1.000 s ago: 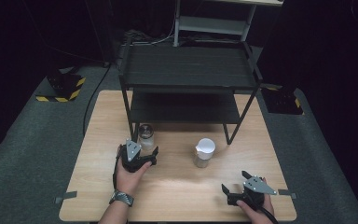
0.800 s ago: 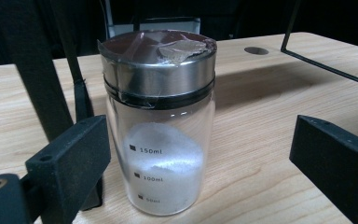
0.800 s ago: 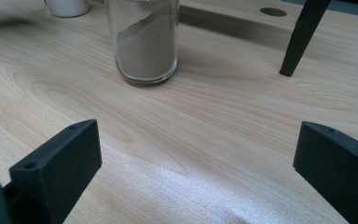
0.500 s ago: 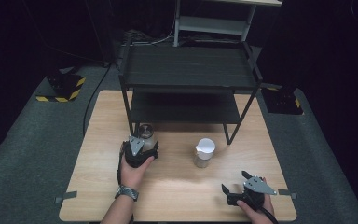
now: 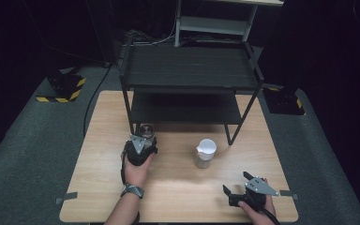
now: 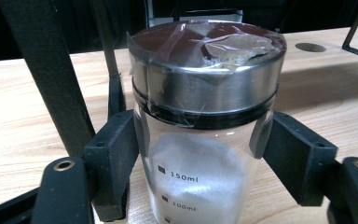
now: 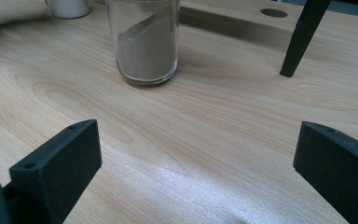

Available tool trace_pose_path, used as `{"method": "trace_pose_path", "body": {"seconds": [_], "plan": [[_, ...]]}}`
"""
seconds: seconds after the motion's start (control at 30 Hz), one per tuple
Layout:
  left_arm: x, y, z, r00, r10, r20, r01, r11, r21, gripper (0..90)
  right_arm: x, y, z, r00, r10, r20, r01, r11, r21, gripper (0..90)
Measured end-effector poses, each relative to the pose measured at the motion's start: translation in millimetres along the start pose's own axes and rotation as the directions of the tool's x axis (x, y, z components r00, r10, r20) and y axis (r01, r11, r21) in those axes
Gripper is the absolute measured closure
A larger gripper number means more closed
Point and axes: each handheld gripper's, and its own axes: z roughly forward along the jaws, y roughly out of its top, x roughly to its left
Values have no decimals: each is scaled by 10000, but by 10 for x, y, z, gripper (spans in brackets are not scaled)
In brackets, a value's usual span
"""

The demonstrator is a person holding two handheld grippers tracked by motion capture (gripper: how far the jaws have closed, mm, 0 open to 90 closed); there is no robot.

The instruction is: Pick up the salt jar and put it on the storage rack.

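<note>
A glass jar (image 6: 200, 154) with a taped steel lid and white powder inside stands on the wooden table (image 5: 178, 187), close to the front left leg of the rack. My left gripper (image 6: 198, 140) is shut on it, one black pad against each side of the glass. In the high view the jar (image 5: 146, 129) shows just past my left gripper (image 5: 144, 137). A second jar (image 5: 205, 154) with a white lid holds tan powder (image 7: 144, 42) and stands free at mid-table. My right gripper (image 5: 236, 183) rests open near the front right edge, with bare table between its jaws (image 7: 196, 149).
A black two-shelf metal rack (image 5: 190, 70) fills the back half of the table. One of its legs (image 6: 51, 70) rises just left of the held jar, and another (image 7: 303, 37) stands right of the tan jar. Grey carpet (image 5: 33, 140) surrounds the table.
My left gripper has moved forward until its jaws came around the steel-lidded jar. The right gripper and the tan jar have not moved.
</note>
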Motion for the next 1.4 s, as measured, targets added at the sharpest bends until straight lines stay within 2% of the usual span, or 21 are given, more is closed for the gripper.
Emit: {"method": "trace_pose_path", "body": {"seconds": [0.33, 0.53, 0.73, 0.83, 1.13, 1.27, 1.4], "plan": [[28, -7, -8, 9999, -22, 134, 23, 10000, -29, 304, -8, 1, 1, 10000, 41, -22, -41, 10000, 8, 6], [67, -45, -71, 9981, 184, 585, -174, 9997, -173, 304, -16, 3, 2, 10000, 57, -49, -57, 10000, 15, 6], [95, -47, -152, 9963, 224, 835, -198, 9993, -321, 304, -16, 2, 1, 10000, 56, -54, -55, 10000, 11, 6], [114, -35, -230, 9939, 254, 1069, -208, 9988, -439, 304, -8, 2, 1, 10000, -4, -42, 4, 10000, 13, 6], [112, -17, -413, 9888, 533, 1395, -449, 9970, -622, 304, 3, 19, 8, 10000, -92, -12, 92, 9999, 110, 6], [112, 12, -539, 9828, 672, 1723, -540, 9953, -805, 304, 23, 63, 17, 9997, -186, 148, 180, 9990, 412, 6], [94, 52, -641, 9779, 879, 1898, -690, 9922, -1037, 304, 18, 88, 16, 9994, -71, 346, 50, 9981, 617, 6]]}}
